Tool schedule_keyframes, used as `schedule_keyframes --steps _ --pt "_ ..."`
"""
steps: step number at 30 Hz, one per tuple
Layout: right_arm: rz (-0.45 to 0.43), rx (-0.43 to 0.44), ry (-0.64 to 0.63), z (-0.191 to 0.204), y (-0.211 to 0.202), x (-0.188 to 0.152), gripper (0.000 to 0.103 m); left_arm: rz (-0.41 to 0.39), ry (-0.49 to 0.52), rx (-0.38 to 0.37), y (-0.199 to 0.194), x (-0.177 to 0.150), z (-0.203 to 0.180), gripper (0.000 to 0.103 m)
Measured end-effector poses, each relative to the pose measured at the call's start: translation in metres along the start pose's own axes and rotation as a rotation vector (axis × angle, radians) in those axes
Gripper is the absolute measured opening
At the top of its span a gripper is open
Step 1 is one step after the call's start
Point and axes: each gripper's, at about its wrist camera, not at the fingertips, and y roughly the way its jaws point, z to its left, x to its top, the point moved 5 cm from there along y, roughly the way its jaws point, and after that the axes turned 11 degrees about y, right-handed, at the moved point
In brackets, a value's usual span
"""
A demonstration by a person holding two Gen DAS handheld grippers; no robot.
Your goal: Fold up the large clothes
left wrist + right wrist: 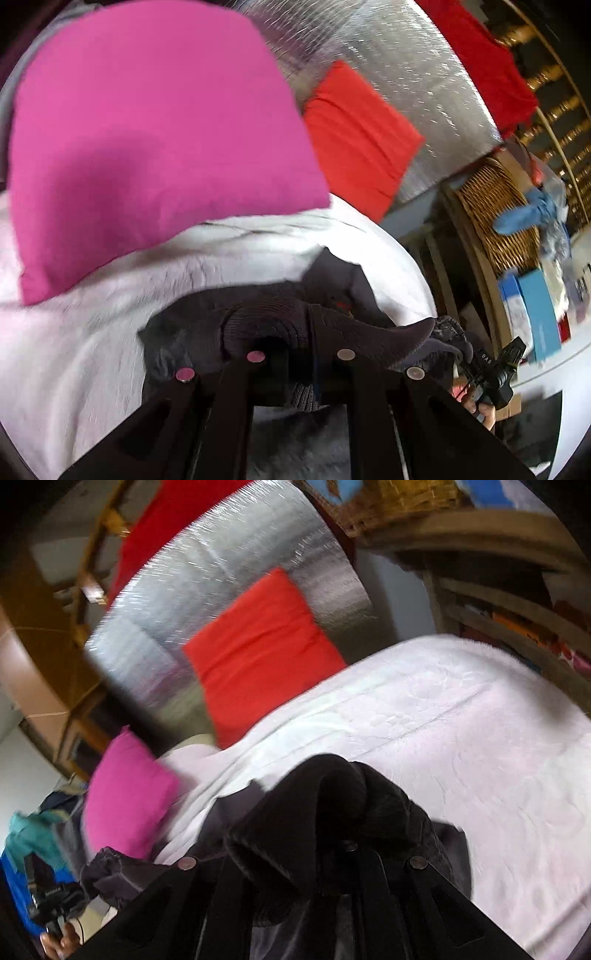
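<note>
A dark grey-black garment with a ribbed edge is bunched over the white bedspread. My left gripper is shut on its ribbed edge. The cloth stretches right toward my right gripper, which a hand holds. In the right wrist view, the same dark garment is heaped over my right gripper, which is shut on it, above the white bedspread. My left gripper shows at the lower left with cloth trailing to it. Both views are motion-blurred.
A pink pillow and a red pillow lie at the head of the bed against a silver foil panel. A wicker basket and wooden shelves stand beside the bed. Red cloth hangs behind.
</note>
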Motion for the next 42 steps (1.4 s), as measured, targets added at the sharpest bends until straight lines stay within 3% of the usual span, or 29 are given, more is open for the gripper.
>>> schedule_keyframes --steps 5,7,9,10,11,12,13,14,15,17,20,23,27,29,33,39,42 --pt "0.037 -0.047 0.032 -0.023 0.058 0.005 0.009 0.0 0.004 0.037 0.048 0.001 0.027 0.01" --pt "0.106 -0.052 0.094 -0.037 0.08 0.002 0.013 0.018 -0.006 0.062 0.068 -0.004 0.04 0.013" --pt "0.165 0.035 0.187 -0.049 0.089 0.003 0.023 0.027 -0.038 0.046 0.075 -0.011 0.05 0.013" --pt "0.172 0.096 0.228 -0.053 0.084 0.005 0.034 0.015 -0.073 0.005 0.072 -0.013 0.054 0.014" --pt "0.177 0.168 0.279 -0.057 0.077 0.009 0.056 0.0 -0.106 -0.036 0.066 -0.014 0.056 0.017" --pt "0.16 0.263 0.343 -0.062 0.061 0.015 0.067 -0.022 -0.138 -0.067 0.055 -0.014 0.057 0.031" --pt "0.123 0.295 0.371 -0.067 0.046 0.02 0.08 -0.062 -0.155 -0.068 0.04 -0.014 0.058 0.056" --pt "0.078 0.297 0.386 -0.07 0.031 0.025 0.085 -0.119 -0.161 -0.061 0.019 -0.014 0.057 0.068" --pt "0.029 0.301 0.383 -0.076 0.008 0.029 0.085 -0.194 -0.158 -0.031 -0.004 -0.017 0.055 0.08" --pt "0.025 0.33 0.355 -0.081 -0.024 0.028 0.085 -0.253 -0.118 0.025 -0.041 -0.029 0.045 0.082" --pt "0.038 0.321 0.318 -0.089 -0.075 0.005 0.085 -0.194 -0.097 0.012 -0.072 -0.071 0.02 0.082" --pt "0.084 0.297 0.309 -0.096 -0.118 -0.041 0.085 -0.142 -0.144 -0.007 -0.087 -0.131 0.0 0.085" --pt "0.178 0.266 0.382 -0.103 -0.139 -0.102 0.085 -0.021 -0.324 -0.021 -0.072 -0.216 -0.002 0.085" --pt "0.205 0.242 0.406 -0.11 -0.138 -0.13 0.085 -0.002 -0.392 -0.03 -0.062 -0.235 0.003 0.085" --pt "0.239 0.206 0.469 -0.123 -0.111 -0.154 0.085 -0.061 -0.499 -0.019 -0.052 -0.242 0.024 0.085" --pt "0.178 0.188 0.59 -0.153 -0.073 -0.143 0.085 -0.154 -0.611 -0.013 -0.043 -0.225 0.049 0.086" --pt "0.115 0.202 0.58 -0.15 -0.06 -0.132 0.084 -0.177 -0.631 -0.03 -0.037 -0.217 0.05 0.093"
